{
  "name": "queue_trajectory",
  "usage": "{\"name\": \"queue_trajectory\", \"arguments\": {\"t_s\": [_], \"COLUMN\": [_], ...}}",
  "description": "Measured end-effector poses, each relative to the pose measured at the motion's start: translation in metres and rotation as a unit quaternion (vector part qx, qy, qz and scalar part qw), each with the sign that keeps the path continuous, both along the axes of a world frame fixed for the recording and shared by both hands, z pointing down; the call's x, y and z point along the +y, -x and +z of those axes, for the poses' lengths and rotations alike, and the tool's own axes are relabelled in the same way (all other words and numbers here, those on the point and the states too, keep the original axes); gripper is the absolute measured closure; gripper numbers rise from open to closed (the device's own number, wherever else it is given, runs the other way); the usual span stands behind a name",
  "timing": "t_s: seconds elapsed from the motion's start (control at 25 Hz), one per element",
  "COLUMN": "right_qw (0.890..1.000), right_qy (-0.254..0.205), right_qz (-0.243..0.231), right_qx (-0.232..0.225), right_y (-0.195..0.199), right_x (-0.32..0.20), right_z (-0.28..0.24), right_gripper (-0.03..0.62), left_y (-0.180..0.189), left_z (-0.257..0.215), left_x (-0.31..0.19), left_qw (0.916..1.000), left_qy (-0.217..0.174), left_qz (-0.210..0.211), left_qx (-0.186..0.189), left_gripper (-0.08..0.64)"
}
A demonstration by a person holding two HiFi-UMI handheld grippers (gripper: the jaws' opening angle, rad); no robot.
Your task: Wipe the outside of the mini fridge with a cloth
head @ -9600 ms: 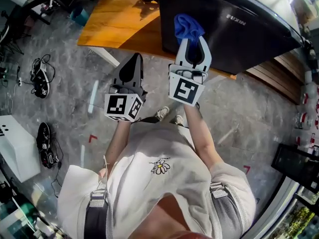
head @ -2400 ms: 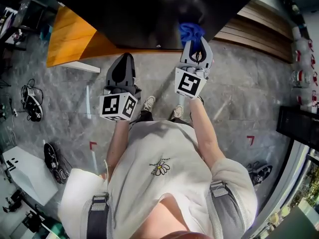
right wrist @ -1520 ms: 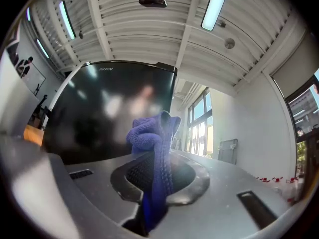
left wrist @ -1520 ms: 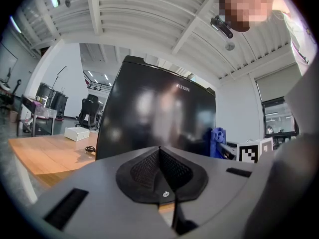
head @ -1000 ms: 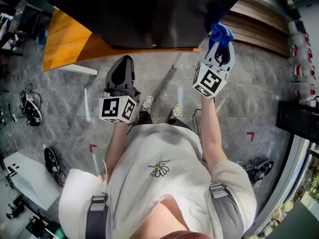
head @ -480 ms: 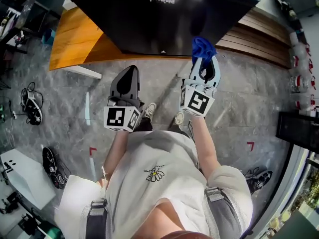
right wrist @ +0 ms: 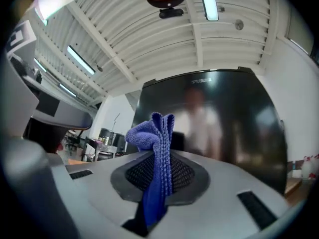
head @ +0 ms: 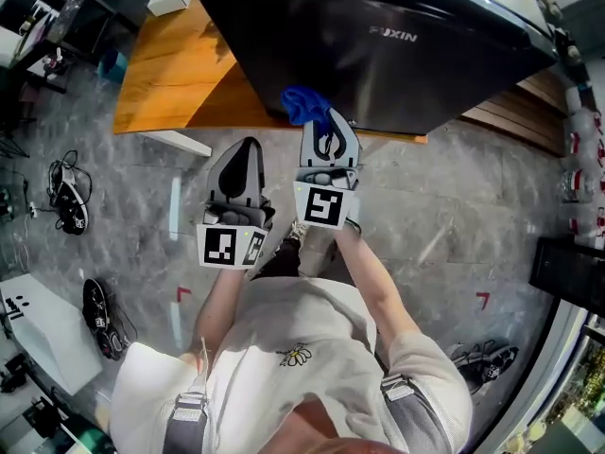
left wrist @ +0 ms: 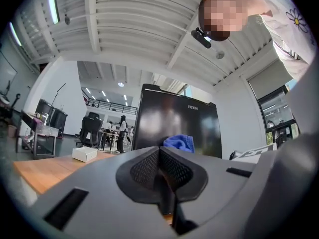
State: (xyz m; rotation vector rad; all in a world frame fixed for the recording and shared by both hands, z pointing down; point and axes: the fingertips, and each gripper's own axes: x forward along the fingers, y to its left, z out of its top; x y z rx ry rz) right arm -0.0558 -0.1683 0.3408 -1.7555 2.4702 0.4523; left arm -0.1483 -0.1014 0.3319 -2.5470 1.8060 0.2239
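While we face the mini fridge (head: pixel 397 64) at twelve o'clock, right tongs (head: pixel 326 132) pinching the blue cloth (head: pixel 302 104) near its lower edge, left tongs (head: pixel 248 151) pressed together, empty, at nine o'clock.

The person wears a white T-shirt (head: pixel 317 315) with short sleeves and a small daisy print (head: pixel 295 355) on the chest. Grey straps (head: pixel 188 412) cross it lower down. The left gripper (head: pixel 248 146) is dark grey and the right gripper (head: pixel 327 121) is light grey. Each has a cube (head: pixel 232 246) with black-and-white square markers.
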Motion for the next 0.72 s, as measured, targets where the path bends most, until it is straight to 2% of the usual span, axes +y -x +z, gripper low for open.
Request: {"name": "queue_trajectory", "arguments": {"t_s": [0.04,0.08,0.2,0.28,0.36,0.44,0.72], "right_qw": [0.999,0.998,0.995,0.993,0.993,0.995,0.999], "right_qy": [0.016,0.029,0.039,0.041,0.038,0.033,0.013], "right_qz": [-0.019,-0.039,-0.095,-0.109,-0.102,-0.084,-0.021], "right_qx": [0.034,0.044,0.011,-0.016,-0.038,-0.039,-0.021], "right_y": [0.014,0.028,0.068,0.086,0.100,0.112,0.112], "right_x": [-0.003,-0.005,-0.012,-0.019,-0.031,-0.041,-0.045], "right_z": [0.009,0.018,0.036,0.044,0.051,0.056,0.048], "right_gripper": [0.529,0.529,0.529,0.531,0.529,0.529,0.529], "left_y": [0.003,0.007,0.025,0.038,0.050,0.057,0.064], "left_z": [-0.002,-0.003,-0.006,-0.005,0.000,0.011,0.038], "left_x": [-0.001,-0.002,-0.004,-0.003,-0.004,0.003,0.032], "left_qw": [0.9999,0.9996,0.9959,0.9932,0.9913,0.9909,0.9962], "left_qy": [-0.009,-0.018,-0.040,-0.050,-0.061,-0.066,-0.023], "left_qz": [-0.008,-0.018,-0.056,-0.080,-0.098,-0.106,-0.081], "left_qx": [-0.004,-0.013,-0.058,-0.067,-0.064,-0.051,-0.022], "left_gripper": [0.555,0.555,0.555,0.555,0.555,0.555,0.555]}}
